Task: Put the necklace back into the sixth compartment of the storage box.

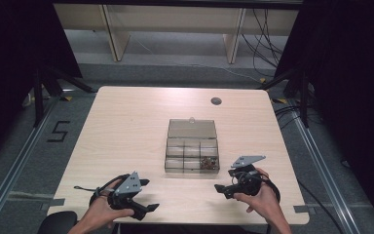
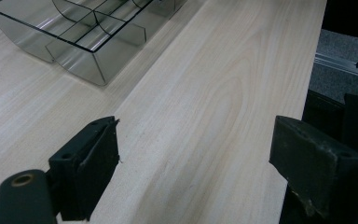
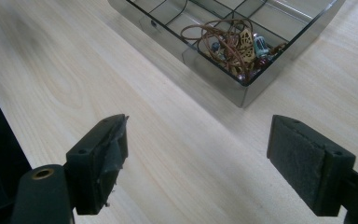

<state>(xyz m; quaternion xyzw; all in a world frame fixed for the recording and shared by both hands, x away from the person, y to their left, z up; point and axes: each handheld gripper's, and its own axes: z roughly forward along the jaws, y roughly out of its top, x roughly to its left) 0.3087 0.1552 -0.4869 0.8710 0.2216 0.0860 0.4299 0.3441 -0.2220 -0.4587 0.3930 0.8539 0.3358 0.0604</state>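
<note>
Right gripper view — clear compartmented box (image 3: 242,91)

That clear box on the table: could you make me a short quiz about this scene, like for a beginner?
1. True or false: the lid of the clear box is shut.
2. Which compartment holds the tangle of jewellery: A) the front corner nearest the right hand-held gripper, B) the back left corner?
3. What is between the jaws of the left hand-held gripper?

Key: 1. False, it lies open behind the box. 2. A. 3. Nothing, just bare table; the jaws stand open.
</note>
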